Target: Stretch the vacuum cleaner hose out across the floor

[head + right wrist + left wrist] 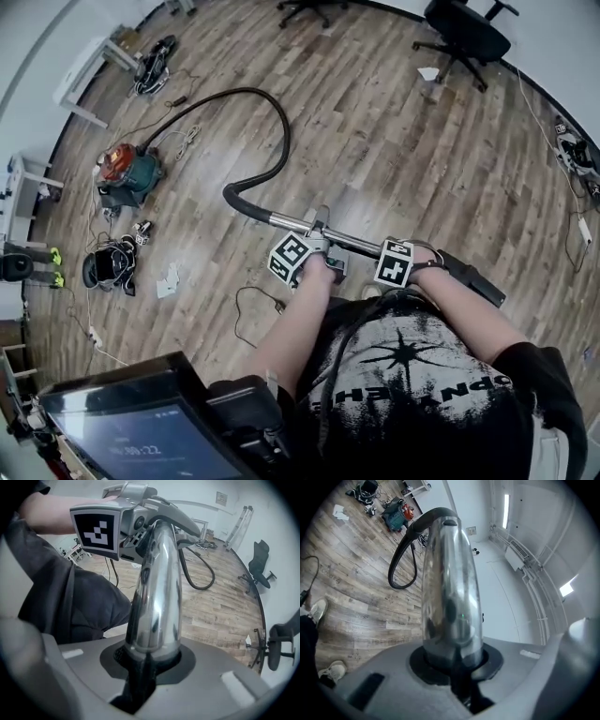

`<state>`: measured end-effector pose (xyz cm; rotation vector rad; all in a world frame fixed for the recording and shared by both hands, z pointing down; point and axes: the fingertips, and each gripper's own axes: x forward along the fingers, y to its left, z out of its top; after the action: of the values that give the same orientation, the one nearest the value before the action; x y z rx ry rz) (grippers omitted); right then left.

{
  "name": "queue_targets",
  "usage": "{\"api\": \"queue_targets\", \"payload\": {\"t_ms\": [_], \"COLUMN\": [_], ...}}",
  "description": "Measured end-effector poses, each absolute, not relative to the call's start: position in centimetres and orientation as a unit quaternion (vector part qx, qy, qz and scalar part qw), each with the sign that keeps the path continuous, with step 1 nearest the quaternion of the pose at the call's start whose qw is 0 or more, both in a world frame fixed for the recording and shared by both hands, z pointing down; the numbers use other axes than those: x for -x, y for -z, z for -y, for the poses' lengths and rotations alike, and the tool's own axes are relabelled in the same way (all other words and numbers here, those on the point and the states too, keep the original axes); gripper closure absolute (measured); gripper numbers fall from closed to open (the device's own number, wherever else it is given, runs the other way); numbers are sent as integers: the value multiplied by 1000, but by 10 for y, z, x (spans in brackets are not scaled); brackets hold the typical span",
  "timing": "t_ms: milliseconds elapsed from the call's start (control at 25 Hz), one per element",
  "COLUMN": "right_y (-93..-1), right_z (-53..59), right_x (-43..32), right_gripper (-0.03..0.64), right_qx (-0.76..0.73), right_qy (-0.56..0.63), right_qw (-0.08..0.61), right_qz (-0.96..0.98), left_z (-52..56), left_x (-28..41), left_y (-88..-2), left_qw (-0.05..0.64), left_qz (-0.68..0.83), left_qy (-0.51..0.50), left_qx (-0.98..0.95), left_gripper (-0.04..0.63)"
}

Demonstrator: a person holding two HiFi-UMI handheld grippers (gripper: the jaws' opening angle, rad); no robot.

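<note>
A teal vacuum cleaner [128,174] with an orange top stands on the wood floor at the left. Its black hose [272,112] arcs away from it, loops back and joins a chrome wand [289,222] held above the floor in front of me. My left gripper [317,240] is shut on the wand near the hose end. My right gripper [401,255] is shut on it further right, before the black end piece [473,278]. In the left gripper view the wand [450,588] runs out from the jaws toward the hose loop [400,564] and vacuum [395,517]. The right gripper view looks along the wand [157,602] to the left gripper's marker cube [96,530].
Black office chairs [466,34] stand at the far right and far middle [306,7]. White tables [89,67] line the left wall. Headphones and gear [109,265], a white paper [169,279] and loose cables [255,302] lie near the vacuum. A screen [141,431] sits at bottom left.
</note>
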<state>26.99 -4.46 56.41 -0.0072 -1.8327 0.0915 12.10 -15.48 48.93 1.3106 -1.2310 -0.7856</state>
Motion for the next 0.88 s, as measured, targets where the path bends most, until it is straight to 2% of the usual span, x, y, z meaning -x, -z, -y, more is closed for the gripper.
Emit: {"api": "queue_targets", "payload": {"t_ms": [320, 880], "right_y": [-560, -560], "right_z": [23, -54], "right_x": [-291, -265], "right_gripper": [532, 532], "right_qx": [13, 57], "right_qy": [-56, -29], "right_qw": [573, 593], "right_qz": [817, 802], "left_z": [139, 46], "left_x": [-151, -109], "left_y": [-477, -483], "left_qw": [545, 542], "left_qz": [544, 568], "left_qy": [299, 333], "left_qx": [-564, -523], "left_gripper": [538, 538]}}
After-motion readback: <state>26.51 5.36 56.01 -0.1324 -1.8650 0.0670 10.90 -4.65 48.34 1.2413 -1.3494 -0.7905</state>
